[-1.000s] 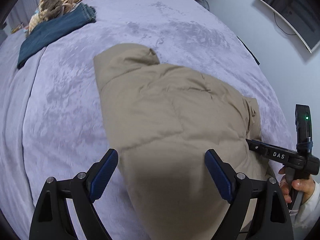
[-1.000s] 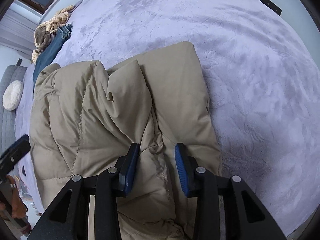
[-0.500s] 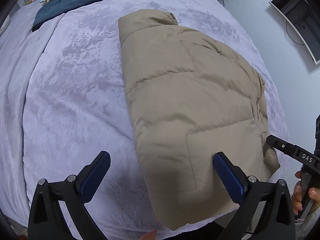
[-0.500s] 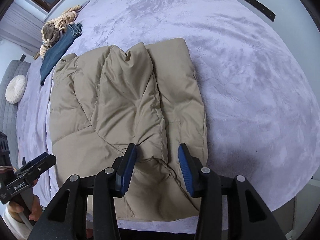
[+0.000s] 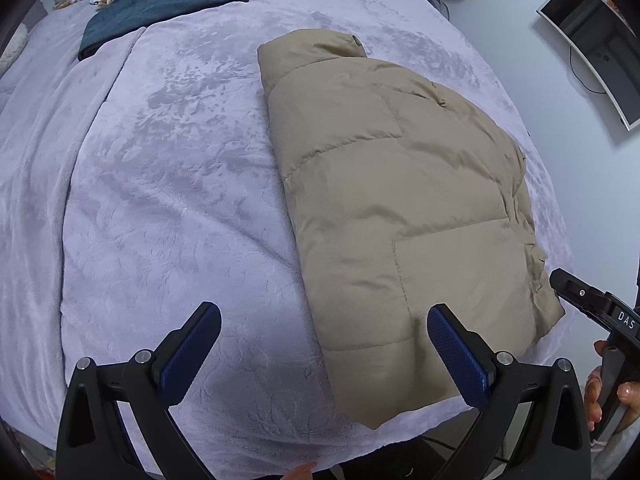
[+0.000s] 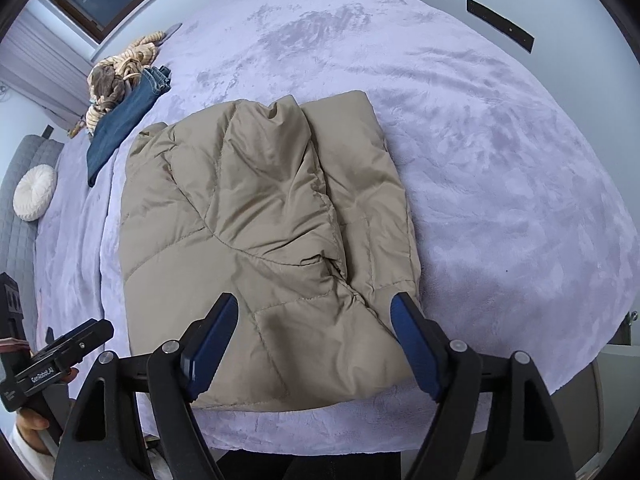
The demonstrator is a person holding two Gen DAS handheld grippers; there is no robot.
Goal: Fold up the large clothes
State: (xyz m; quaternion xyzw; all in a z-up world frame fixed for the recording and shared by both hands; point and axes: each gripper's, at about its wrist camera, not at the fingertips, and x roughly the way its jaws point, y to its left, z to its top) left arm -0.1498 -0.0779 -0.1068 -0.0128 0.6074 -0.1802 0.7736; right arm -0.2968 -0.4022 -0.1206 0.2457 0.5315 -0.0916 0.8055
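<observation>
Padding made the beige puffer jacket [image 6: 264,240] sit high, so I had it lying near the front edge of the bed [image 5: 168,208], within easy reach of both hands, folded lengthwise with its collar end pointing away from me. My left gripper [image 5: 324,356] stood spread to its widest with nothing between the pads, one finger over bare blanket and the other over the jacket's near corner; I judged that was so it could straddle the long folded edge if it needed tidying. My right gripper [image 6: 314,344] hung above the hem end, its jaws opening, the fabric below them and not pinched, which left the bulky side flap free to settle on top. That flap lay rumpled along the middle. Folded jeans [image 5: 160,4] and a striped bundle [image 6: 120,72] sat well apart at the far corner, presumably stacked out of the way.
</observation>
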